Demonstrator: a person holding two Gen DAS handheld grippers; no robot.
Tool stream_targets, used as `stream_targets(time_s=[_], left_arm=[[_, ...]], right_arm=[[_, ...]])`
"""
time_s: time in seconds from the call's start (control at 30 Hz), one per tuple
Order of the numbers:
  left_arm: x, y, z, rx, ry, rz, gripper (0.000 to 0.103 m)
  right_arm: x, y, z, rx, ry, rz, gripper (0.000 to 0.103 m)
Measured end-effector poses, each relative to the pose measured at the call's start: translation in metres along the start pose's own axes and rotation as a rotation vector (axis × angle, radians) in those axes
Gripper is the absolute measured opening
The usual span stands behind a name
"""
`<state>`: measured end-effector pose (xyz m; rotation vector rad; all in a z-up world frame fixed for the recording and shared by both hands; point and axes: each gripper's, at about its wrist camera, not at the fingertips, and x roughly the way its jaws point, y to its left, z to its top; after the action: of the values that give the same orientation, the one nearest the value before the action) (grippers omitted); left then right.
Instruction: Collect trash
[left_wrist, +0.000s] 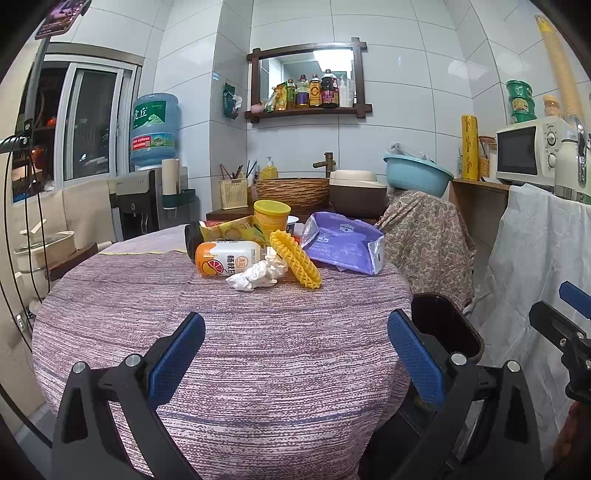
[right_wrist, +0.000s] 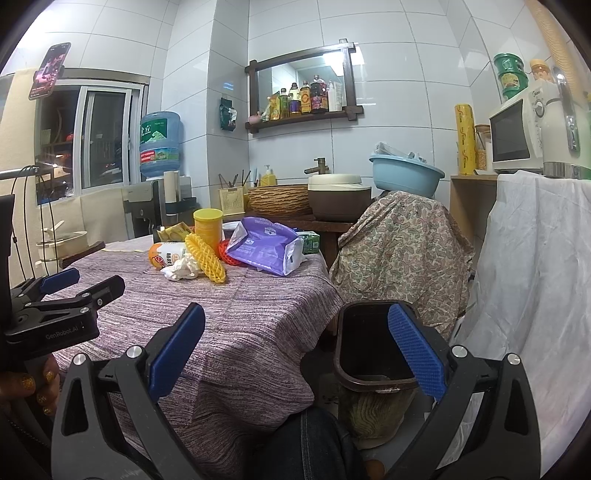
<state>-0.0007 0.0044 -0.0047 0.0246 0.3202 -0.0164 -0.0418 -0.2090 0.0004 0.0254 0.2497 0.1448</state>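
Both grippers, left (left_wrist: 295, 354) and right (right_wrist: 295, 354), fingers spread, holding nothing. Trash pile on worktop (left_wrist: 258, 350): tissue (left_wrist: 258, 275), bottle (left_wrist: 229, 258), purple bag (left_wrist: 341, 245). Bin (right_wrist: 373, 350) beside it.

We're in a home kitchen: white tiled walls, a microwave (left_wrist: 526, 151) on a counter, sauce bottles (left_wrist: 314, 91) on a wall shelf, a water dispenser (left_wrist: 153, 129), a faucet (left_wrist: 325, 162) over what looks like a woven basin.
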Motion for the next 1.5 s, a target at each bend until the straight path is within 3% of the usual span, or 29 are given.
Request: stream_targets(time_s=[0.33,0.6,0.77,1.07,1.3,1.5], left_arm=[[0.008,0.009,-0.004,-0.004,0.028,-0.012,0.098],[0.037,0.035,-0.004,-0.004,0.155,-0.012,0.098],[0.066,0.052,-0.003,0.041,0.255,-0.027,0.098],[0.111,0.074,0.022,0.117,0.347,-0.083,0.098],[0.159,0.093,0.040,0.077,0.423,-0.095,0.089],[0.185,0.100,0.041,0.075,0.479,-0.108,0.087]], right_arm=[[0.011,0.005,-0.001,-0.005,0.037,0.020,0.098],[0.052,0.015,-0.003,-0.063,0.147,0.099,0.098],[0.091,0.027,0.000,-0.103,0.222,0.187,0.098],[0.175,0.066,0.026,-0.219,0.299,0.355,0.098],[0.246,0.102,0.038,-0.258,0.417,0.449,0.098],[0.286,0.125,0.047,-0.320,0.450,0.435,0.085]])
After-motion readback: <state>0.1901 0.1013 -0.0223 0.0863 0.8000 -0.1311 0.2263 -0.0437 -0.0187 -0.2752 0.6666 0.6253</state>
